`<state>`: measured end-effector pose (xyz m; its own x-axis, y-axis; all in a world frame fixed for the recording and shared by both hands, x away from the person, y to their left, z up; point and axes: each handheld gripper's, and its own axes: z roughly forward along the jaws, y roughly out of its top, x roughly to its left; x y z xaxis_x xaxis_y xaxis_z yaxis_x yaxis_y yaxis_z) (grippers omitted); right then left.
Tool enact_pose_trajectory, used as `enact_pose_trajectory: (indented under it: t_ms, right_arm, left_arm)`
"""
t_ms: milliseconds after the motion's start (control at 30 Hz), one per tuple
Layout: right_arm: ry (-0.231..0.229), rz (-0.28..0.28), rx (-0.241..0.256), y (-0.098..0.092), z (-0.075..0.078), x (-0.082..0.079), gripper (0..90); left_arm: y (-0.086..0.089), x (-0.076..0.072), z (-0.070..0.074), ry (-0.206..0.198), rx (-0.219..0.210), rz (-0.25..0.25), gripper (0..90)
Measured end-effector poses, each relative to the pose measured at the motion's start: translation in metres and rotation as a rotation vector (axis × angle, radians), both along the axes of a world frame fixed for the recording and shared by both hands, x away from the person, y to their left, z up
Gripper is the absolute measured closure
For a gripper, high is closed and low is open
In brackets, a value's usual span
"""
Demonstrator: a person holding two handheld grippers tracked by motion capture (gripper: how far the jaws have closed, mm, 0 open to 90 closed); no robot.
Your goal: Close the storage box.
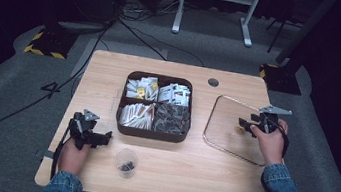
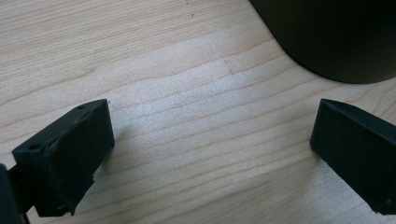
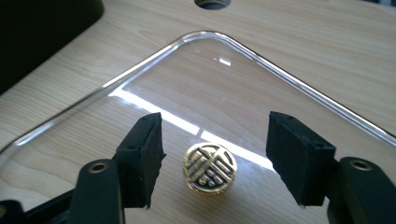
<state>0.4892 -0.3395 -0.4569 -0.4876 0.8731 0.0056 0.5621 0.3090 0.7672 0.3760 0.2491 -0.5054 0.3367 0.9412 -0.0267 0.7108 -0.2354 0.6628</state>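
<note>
A small round gold piece with a black pattern (image 3: 209,168) lies on the clear tray (image 3: 299,84). My right gripper (image 3: 215,158) stands open right over it, one jaw on either side, neither touching it. From the high view that gripper (image 1: 246,125) hovers over the clear tray (image 1: 219,133) at the table's right. My left gripper (image 1: 102,139) rests low near the front left of the table, open, with bare wood between its jaws (image 2: 210,149). A dark compartment box (image 1: 155,105) of small packets sits mid-table; its corner (image 2: 336,37) lies just beyond the left gripper.
A small clear cup (image 1: 126,162) with something dark inside stands near the front edge, right of the left gripper. A round cable hole (image 1: 213,82) is set in the table's far side. Cables and a white stand's legs (image 1: 210,11) lie on the floor beyond.
</note>
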Motion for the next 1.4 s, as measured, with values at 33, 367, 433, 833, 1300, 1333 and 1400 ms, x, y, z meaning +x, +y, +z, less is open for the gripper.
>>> enact_pose_trajectory:
  t_ms: [33,367,433,833,1300,1333,1400]
  right_arm:
    - [0.005,-0.006,-0.002,-0.002,-0.003,0.001,36.0]
    - [0.06,0.004,-0.023,-0.002,-0.023,0.005,38.6]
    - [0.064,0.013,-0.033,-0.001,-0.026,0.005,40.4]
    - [0.061,0.04,-0.037,0.002,-0.034,0.005,57.6]
    - [0.077,0.019,-0.016,0.003,-0.032,0.003,58.5]
    - [0.075,0.014,-0.014,0.003,-0.032,0.003,58.5]
    - [0.074,0.01,-0.005,0.003,-0.031,0.002,58.5]
  left_arm:
    - [0.0,0.0,0.0,0.0,0.0,0.0,0.0]
    - [0.0,0.0,0.0,-0.001,-0.001,-0.003,0.0]
    - [0.0,0.0,0.0,0.0,0.0,-0.003,0.0]
    - [0.0,0.0,0.0,-0.001,0.0,-0.003,0.0]
    - [0.0,0.0,0.0,-0.001,0.0,-0.004,0.0]
    - [0.0,0.0,0.0,-0.001,0.0,-0.004,0.0]
    - [0.0,0.0,0.0,-0.002,-0.001,-0.004,0.0]
